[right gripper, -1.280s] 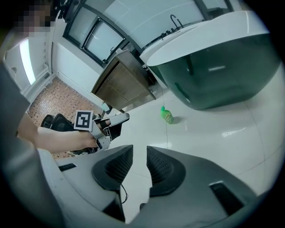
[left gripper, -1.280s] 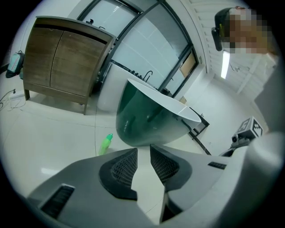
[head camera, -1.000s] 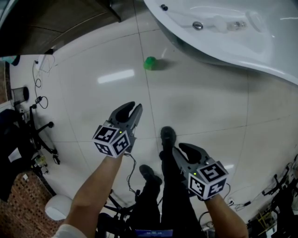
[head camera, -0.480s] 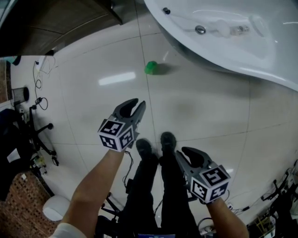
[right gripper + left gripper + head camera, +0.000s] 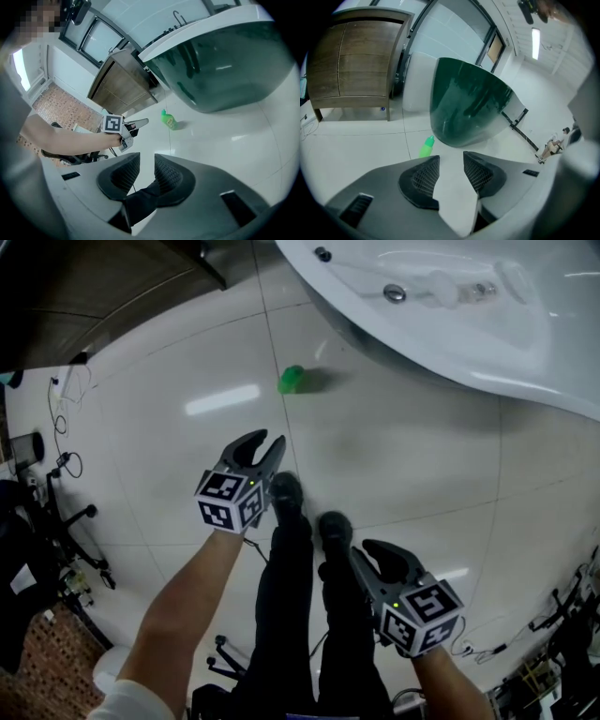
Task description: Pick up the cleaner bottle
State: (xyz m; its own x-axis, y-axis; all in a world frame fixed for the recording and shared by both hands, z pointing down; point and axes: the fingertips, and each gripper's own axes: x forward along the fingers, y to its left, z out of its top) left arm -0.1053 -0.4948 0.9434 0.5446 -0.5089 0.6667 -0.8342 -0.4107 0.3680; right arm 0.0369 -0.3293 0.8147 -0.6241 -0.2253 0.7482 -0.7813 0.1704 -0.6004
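Cleaner bottle (image 5: 292,380): one, upper centre.
Counted two empty grippers below: left gripper (image 5: 266,442) just opened wider, right gripper (image 5: 363,549) parted.

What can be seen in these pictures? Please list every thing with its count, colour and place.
floor: 1, white tiles, underneath everything
bathtub: 1, white rim, dark green side, upper right
cleaner bottle: 1, green, on floor near bathtub
cabinet: 1, brown wood, left of bathtub
shoes: 2, black, between the grippers
left hand-held gripper: 1, grey, jaws apart, just been opening, empty
right hand-held gripper: 1, grey, jaws apart, empty
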